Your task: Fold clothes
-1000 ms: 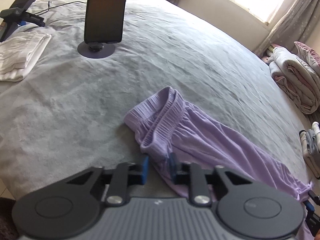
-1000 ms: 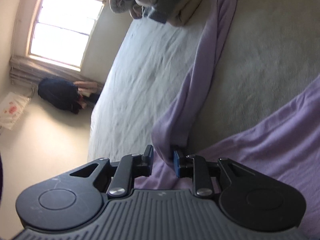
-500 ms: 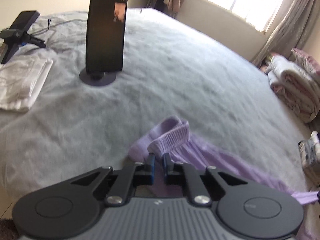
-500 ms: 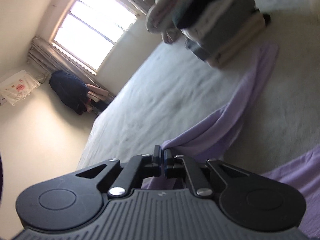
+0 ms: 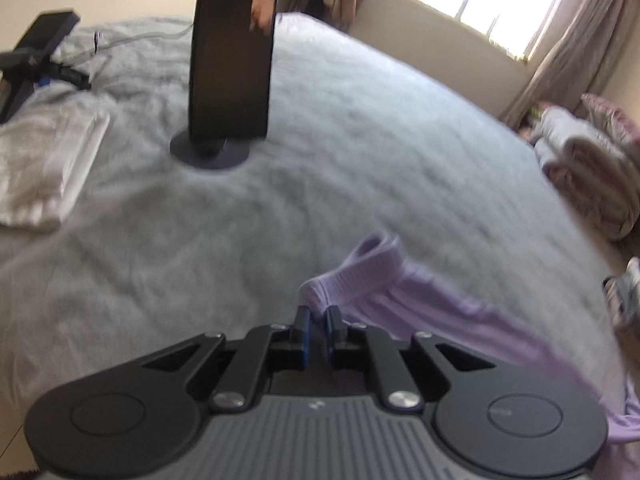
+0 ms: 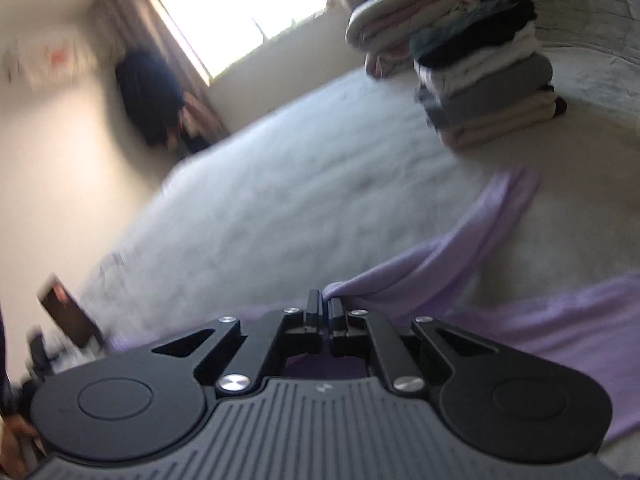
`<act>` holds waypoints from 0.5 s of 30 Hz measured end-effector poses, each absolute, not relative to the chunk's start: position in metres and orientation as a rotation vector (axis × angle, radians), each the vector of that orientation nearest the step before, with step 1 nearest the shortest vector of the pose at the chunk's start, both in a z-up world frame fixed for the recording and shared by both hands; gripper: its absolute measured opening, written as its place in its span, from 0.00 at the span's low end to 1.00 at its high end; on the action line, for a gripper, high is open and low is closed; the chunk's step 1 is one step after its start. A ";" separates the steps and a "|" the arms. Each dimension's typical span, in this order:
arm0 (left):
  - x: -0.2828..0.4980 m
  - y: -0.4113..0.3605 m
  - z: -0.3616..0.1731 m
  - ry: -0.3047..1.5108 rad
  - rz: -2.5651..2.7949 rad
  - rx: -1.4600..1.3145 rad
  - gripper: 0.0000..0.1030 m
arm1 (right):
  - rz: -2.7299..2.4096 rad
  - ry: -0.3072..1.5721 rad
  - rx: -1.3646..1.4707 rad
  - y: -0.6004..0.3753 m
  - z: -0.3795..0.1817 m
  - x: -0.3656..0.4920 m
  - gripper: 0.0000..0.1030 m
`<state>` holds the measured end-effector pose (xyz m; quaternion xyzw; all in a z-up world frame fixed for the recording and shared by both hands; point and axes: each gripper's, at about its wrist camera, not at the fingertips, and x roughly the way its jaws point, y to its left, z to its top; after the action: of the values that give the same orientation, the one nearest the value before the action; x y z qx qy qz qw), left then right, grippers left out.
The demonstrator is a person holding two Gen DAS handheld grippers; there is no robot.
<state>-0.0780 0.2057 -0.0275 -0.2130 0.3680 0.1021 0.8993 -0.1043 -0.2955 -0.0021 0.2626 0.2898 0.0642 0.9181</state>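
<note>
- The purple pants [image 5: 420, 296] have come up off the gray bed [image 5: 320, 160] since a second ago; the waistband now hangs in the air.
- The left gripper [image 5: 317, 318] pinches the waistband.
- The right gripper [image 6: 325, 304] is clenched on a pant leg end.
- A black phone [image 5: 232, 60] stands far left.
- Folded clothes [image 6: 488, 80] sit far right.

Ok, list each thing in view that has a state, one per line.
left tool: shut on the waistband.
right tool: shut on a fabric edge.
purple shorts: unfolded, partly lifted off the bed.
phone: upright on its stand.
white cloth: folded.
clothes stack: folded, piled.
</note>
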 end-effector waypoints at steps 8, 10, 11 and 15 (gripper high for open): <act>-0.086 0.198 -0.038 0.728 0.170 -0.377 0.22 | 0.139 0.762 0.400 -0.282 -0.043 -0.108 0.06; -0.088 0.191 -0.030 0.713 0.136 -0.351 0.41 | 0.142 0.787 0.392 -0.282 -0.048 -0.109 0.11; -0.089 0.187 -0.026 0.706 0.119 -0.337 0.47 | 0.145 0.785 0.415 -0.286 -0.046 -0.110 0.11; -0.093 0.169 -0.008 0.681 0.083 -0.272 0.58 | 0.136 0.775 0.509 -0.304 -0.040 -0.112 0.21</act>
<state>-0.0929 0.1693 -0.0082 -0.1331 0.3326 0.0408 0.9327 -0.1116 -0.3040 -0.0401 0.2452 0.3735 0.0656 0.8922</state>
